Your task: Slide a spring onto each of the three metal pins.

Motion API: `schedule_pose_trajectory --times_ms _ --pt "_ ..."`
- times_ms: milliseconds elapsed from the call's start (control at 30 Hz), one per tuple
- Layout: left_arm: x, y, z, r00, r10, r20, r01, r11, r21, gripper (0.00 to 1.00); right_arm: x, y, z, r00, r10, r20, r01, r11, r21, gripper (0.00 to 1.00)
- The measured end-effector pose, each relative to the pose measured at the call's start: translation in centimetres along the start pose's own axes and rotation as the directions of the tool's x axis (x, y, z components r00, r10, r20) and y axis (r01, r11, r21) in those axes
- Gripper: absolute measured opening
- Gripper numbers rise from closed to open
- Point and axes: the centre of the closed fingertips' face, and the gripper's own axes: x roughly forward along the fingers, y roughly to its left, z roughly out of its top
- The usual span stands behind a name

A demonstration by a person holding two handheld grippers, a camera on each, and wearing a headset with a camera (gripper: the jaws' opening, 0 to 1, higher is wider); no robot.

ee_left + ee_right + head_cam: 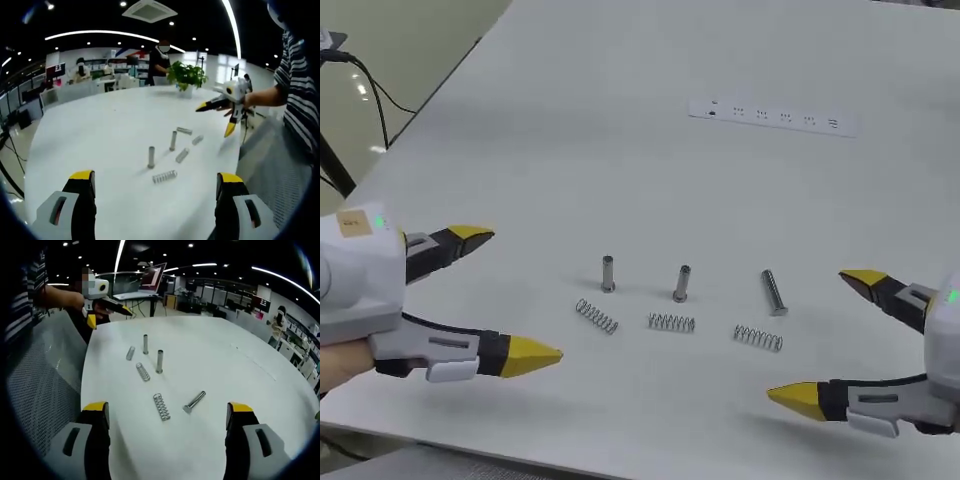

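Springs, three in number, are laid flat in a row on the white bench [620,150], each just in front of a metal pin and none threaded onto one; the left spring [596,316] is set near the left pin [608,273], which is stood upright; the middle spring [671,322] is placed close below the middle pin [682,283], likewise upright; the right spring [758,338] is found beside the right pin [773,292], which is laid on its side, its wider head turned toward the camera in the right gripper view. Each spring is seen a little apart from its pin.

At the left of the head view the left gripper [510,295] is held above the bench, its yellow-tipped fingers [525,353] released and spread wide, with nothing between them; it is kept to the left of the row. At the right, the right gripper [825,338] is held just beside the right spring, its fingers also released and bare. In the left gripper view the right gripper is seen across the bench, next to a striped sleeve [295,90]. A white power strip [775,116] is laid farther back on the bench, well apart from the pins; a potted plant [186,76] is stood at the far edge in the left gripper view.
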Motion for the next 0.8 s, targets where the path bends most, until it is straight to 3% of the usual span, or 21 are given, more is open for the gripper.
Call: schedule_pose_trajectory --times_ms 800 --pt "0.03 0.04 -0.42 1.0 0.004 -0.007 -0.004 1.0 -0.01 0.98 0.66 0.11 0.9 0.9997 0.023 0.011 -0.024 0.998 0.051 0.85"
